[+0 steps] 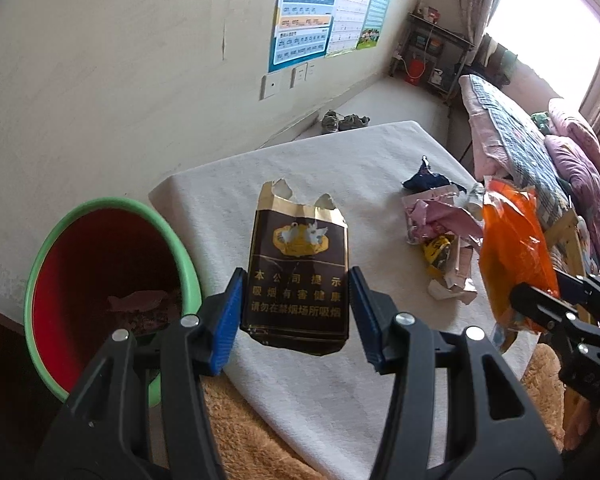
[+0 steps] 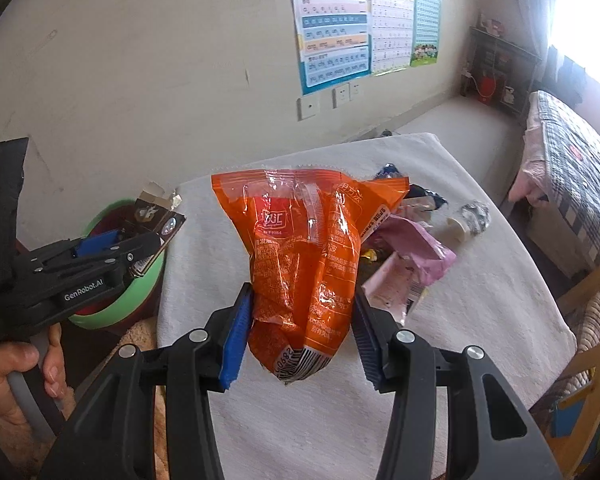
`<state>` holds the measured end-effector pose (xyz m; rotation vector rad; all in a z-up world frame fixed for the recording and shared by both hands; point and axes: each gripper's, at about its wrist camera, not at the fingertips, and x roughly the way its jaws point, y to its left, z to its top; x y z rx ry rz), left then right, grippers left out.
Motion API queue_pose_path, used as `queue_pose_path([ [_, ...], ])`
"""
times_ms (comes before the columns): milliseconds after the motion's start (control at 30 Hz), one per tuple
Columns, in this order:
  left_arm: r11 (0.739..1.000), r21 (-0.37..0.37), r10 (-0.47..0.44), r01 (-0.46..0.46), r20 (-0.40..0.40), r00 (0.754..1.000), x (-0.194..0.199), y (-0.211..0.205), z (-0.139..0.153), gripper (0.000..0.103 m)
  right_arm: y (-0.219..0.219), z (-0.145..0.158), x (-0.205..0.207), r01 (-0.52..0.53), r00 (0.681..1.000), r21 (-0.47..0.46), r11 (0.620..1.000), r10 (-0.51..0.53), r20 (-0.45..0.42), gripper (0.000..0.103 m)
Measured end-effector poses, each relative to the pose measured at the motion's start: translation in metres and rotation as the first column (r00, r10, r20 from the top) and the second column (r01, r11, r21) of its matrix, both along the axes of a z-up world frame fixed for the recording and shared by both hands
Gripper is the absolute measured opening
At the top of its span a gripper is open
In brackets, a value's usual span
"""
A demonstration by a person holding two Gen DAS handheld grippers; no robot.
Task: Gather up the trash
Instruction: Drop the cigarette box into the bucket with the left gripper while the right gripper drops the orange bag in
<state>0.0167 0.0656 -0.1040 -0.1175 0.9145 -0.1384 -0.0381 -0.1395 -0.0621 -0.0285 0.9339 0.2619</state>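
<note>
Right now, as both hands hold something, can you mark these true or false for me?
1. The left gripper holds a dark cigarette pack. True.
2. The right gripper holds a pink wrapper. False: its jaws are shut on an orange snack bag.
3. The bin has a green rim and a red inside. True.
4. The bin stands on the white-covered table. False: it stands beside the table, lower down.
5. More trash lies on the table, among it a pink wrapper. True.
6. The wall is bare. False: posters hang on it.
</note>
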Motion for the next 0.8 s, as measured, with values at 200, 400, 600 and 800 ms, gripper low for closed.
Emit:
queue_pose_path([
  [200,1.000,0.001,0.031,-0.031,-0.009,0.999,-0.001,0.012,-0.005,0.049,0.011,0.001,0.003,-0.031,1.000,-0.011,0.999,0.031,0.007,0.046],
  [400,0.998,0.006,0.063,-0.063,0.004,0.998,-0.003,0.025,-0.001,0.049,0.025,0.006,0.012,-0.055,0.998,-0.007,0.998,0.055,0.019,0.046],
  [600,0.994,0.011,0.112,-0.112,0.019,0.994,-0.006,0.045,0.002,0.049,0.043,0.013,0.021,-0.090,0.995,-0.008,0.996,0.090,0.038,0.046],
  [800,0.981,0.017,0.193,-0.193,0.043,0.980,-0.010,0.075,0.009,0.049,0.062,0.022,0.031,-0.114,0.991,-0.011,0.993,0.115,0.064,0.047],
])
